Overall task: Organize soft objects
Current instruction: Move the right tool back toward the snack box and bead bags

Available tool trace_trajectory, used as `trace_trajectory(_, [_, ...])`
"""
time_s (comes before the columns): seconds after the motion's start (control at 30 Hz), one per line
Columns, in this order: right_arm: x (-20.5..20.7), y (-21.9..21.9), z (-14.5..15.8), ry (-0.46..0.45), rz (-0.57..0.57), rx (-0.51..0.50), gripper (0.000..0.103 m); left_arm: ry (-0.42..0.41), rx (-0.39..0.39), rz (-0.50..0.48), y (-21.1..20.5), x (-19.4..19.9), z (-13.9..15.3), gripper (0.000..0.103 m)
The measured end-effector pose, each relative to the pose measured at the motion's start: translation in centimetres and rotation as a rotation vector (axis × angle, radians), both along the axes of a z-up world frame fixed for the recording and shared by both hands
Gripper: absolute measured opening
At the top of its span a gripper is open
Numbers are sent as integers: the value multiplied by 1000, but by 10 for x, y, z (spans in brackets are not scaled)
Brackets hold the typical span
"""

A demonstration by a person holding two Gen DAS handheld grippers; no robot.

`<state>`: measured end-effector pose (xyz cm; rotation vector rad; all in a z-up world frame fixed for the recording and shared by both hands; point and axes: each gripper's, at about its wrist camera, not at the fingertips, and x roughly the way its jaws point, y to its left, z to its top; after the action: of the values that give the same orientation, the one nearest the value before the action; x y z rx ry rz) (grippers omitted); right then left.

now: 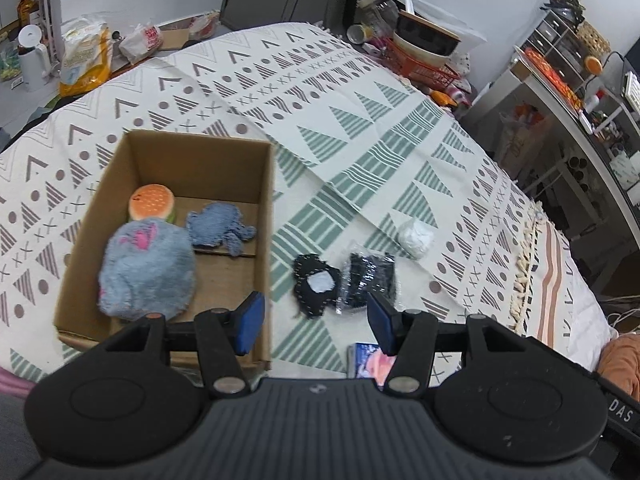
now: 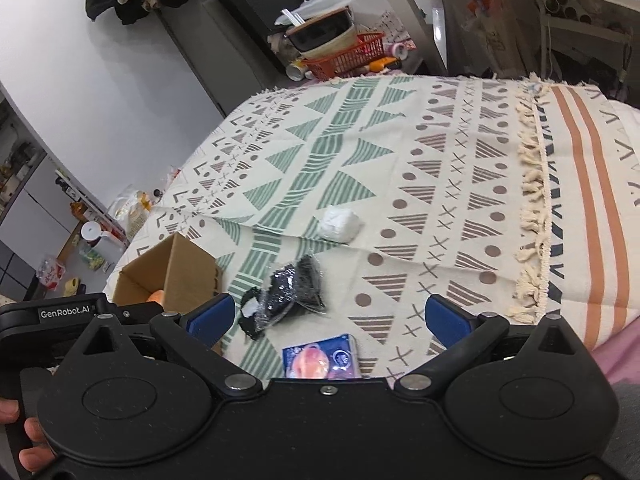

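In the left wrist view, a brown cardboard box sits on a patterned cloth with triangles, dots and crosses. The box holds 3 soft things: a squishy burger toy, a big fluffy blue-grey plush with pink marks, and a small blue knitted piece. Outside the box, on the cloth, lie 4 more things: a flat black felt piece with a white patch, a black bundle in clear crinkly plastic just beside it, a round white ball a little farther, and a small blue packet partly hidden by the tool. The left gripper is spread wide and holds nothing.

In the right wrist view, the right gripper is also spread wide and empty above the cloth. The same 4 loose things show: black felt piece, plastic bundle, white ball, blue packet. 1 corner of the box shows at the left.
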<state>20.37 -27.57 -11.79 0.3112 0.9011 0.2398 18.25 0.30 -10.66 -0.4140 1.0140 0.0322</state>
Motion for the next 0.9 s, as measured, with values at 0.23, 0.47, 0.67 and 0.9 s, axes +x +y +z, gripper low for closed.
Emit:
trace_trajectory(0.23, [5,-6,-19,65,31,19,101,6,11,-38,-21,6,-3,55])
trace_trajectory(0.47, [11,2,-37,123,56,20,101,26,37,-73,-37,12,-11,55])
trace_trajectory(0.67, [16,16,-54,169,82,-22,101,36,52,-104,-43,19,-15,55])
trace_trajectory(0.9, [22,35,-74,219,100,-77,101,60,78,-154,-51,30,-23,55])
